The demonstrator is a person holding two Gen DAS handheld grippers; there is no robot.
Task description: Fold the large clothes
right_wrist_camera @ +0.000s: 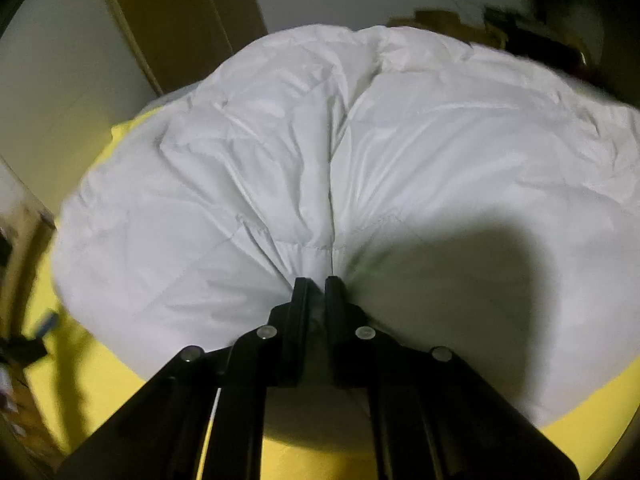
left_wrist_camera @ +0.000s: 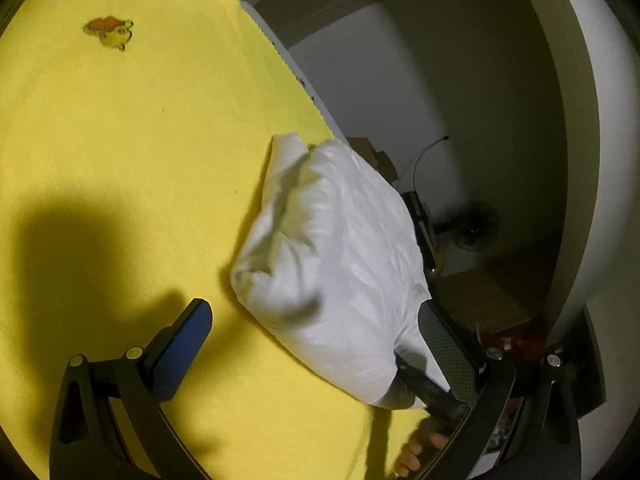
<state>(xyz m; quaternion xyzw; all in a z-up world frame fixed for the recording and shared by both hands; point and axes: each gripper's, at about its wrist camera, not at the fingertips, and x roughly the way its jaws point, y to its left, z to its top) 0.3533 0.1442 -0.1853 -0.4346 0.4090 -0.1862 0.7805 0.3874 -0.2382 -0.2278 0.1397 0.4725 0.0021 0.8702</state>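
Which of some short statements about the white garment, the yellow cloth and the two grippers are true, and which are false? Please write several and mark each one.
1. The right gripper has its jaws closed on a bunch of the white padded garment. True.
2. The left gripper also clamps the garment. False: its jaws stand wide open, with one finger beside the garment and nothing clamped between them.
3. The garment lies on a yellow cloth. True.
4. The yellow cloth is plain, with no picture on it. False: it bears a small cartoon print near its far edge.
5. The garment is dark blue. False: it is white.
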